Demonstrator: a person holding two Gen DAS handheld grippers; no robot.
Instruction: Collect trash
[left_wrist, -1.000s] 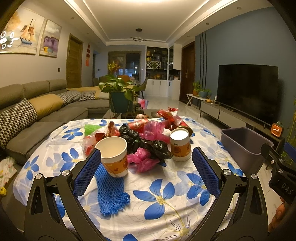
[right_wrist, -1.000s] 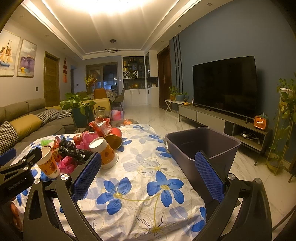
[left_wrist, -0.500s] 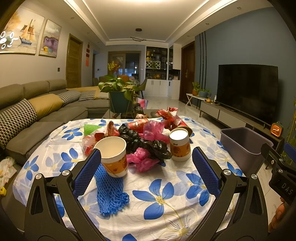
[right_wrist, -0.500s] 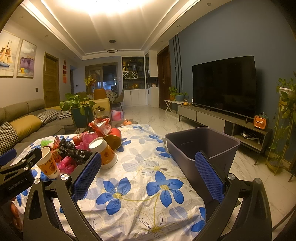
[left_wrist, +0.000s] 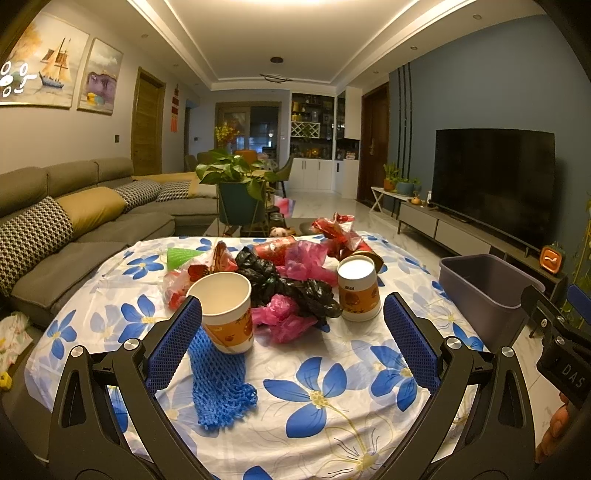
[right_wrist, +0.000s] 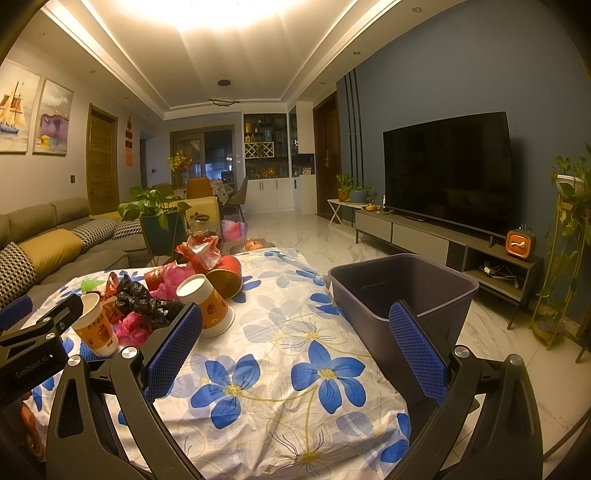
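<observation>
Two grippers, your left gripper (left_wrist: 291, 328) and right gripper (right_wrist: 295, 338), sit spread wide and empty at lower frame. Trash pile (left_wrist: 280, 273) lies mid-frame on the flowered bench (left_wrist: 332, 391); grey bin (right_wrist: 402, 291) stands right of it, sofa (left_wrist: 74, 221) at left, television (right_wrist: 447, 170) at right.

We hold both tools level, side by side, pointing forward. Our left tool (left_wrist: 291, 328) has its blue-padded fingers (left_wrist: 173, 343) spread wide with nothing between them. Our right tool (right_wrist: 295, 339) is spread just as wide and grips nothing. Each shows at the edge of the other's view: the right one (left_wrist: 557, 347) at the far right, the left one (right_wrist: 33, 339) at the far left.
</observation>
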